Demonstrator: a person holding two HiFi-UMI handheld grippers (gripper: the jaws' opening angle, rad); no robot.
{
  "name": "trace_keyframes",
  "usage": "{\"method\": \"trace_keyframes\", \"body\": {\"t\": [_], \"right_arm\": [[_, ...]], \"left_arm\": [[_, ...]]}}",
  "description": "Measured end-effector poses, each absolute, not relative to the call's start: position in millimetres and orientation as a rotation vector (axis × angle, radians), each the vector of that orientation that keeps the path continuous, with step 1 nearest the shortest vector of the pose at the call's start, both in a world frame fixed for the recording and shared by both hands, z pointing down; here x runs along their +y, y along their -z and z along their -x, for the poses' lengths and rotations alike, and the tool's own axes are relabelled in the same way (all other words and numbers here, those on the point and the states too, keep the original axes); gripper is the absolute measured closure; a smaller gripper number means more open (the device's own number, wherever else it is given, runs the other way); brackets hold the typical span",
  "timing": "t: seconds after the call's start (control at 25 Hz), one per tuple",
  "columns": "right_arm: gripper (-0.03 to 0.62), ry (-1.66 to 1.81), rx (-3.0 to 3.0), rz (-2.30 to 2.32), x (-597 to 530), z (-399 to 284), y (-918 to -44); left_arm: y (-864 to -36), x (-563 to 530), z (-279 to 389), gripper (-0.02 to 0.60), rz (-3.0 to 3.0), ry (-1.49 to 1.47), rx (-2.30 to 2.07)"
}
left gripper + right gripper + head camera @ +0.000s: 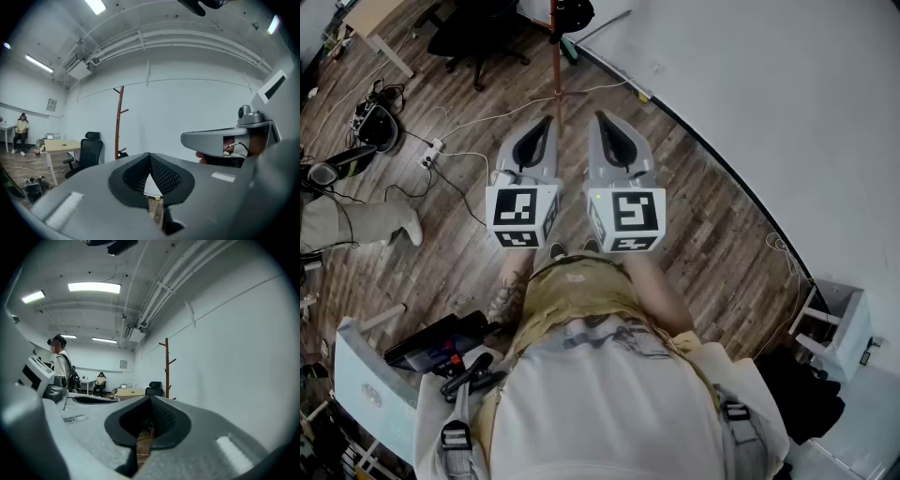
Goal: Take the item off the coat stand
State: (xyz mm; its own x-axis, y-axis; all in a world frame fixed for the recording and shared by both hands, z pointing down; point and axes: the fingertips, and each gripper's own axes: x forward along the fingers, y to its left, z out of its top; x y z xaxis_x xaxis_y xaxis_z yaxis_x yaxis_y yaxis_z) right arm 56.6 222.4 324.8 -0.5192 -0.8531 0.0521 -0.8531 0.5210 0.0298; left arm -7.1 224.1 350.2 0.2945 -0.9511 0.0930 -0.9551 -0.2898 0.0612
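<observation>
Ahead, coat stand (pixel 120 123), well beyond closed fingers (pixel 165 176)

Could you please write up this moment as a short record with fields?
left tongs: shut, empty
right tongs: shut, empty
aim: both point towards the stand
stand: upright by the wall, apart from both tongs
pegs: look bare in both gripper views
dark shape: next to the pole in the head view; cannot tell what it is
chair: left of the stand in the left gripper view
floor: wood
</observation>
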Motion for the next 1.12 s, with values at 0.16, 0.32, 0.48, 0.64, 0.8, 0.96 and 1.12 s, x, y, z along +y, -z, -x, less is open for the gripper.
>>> {"method": "trace_keyframes", "body": {"t": [0.16, 0.32, 0.48, 0.64, 0.8, 0.96, 1.12], "right_arm": [[0.595, -0.007, -2.687, -1.518, 228, -51, -330], [0.594, -0.044, -2.683, -1.528, 236, -50, -342], [0.594, -0.067, -2.648, -1.536, 228, -49, -355], [0.594, -0.106, -2.600, -1.559, 200, -50, -369], [0.594, -0.108, -2.594, -1.567, 178, -53, -374], [0.594, -0.090, -2.637, -1.584, 168, -47, -366], [0.594, -0.066, -2.719, -1.563, 149, -37, -345]], "left_arm": [[-356, 228, 13, 0.583, -2.443, -0.053, -1.795], [-366, 237, 19, 0.583, -2.421, -0.058, -1.790], [-384, 235, 34, 0.583, -2.373, -0.071, -1.786], [-404, 215, 48, 0.583, -2.318, -0.089, -1.769], [-410, 198, 50, 0.583, -2.300, -0.092, -1.779], [-405, 193, 60, 0.583, -2.297, -0.096, -1.816], [-387, 173, 69, 0.583, -2.289, -0.091, -1.865]]}}
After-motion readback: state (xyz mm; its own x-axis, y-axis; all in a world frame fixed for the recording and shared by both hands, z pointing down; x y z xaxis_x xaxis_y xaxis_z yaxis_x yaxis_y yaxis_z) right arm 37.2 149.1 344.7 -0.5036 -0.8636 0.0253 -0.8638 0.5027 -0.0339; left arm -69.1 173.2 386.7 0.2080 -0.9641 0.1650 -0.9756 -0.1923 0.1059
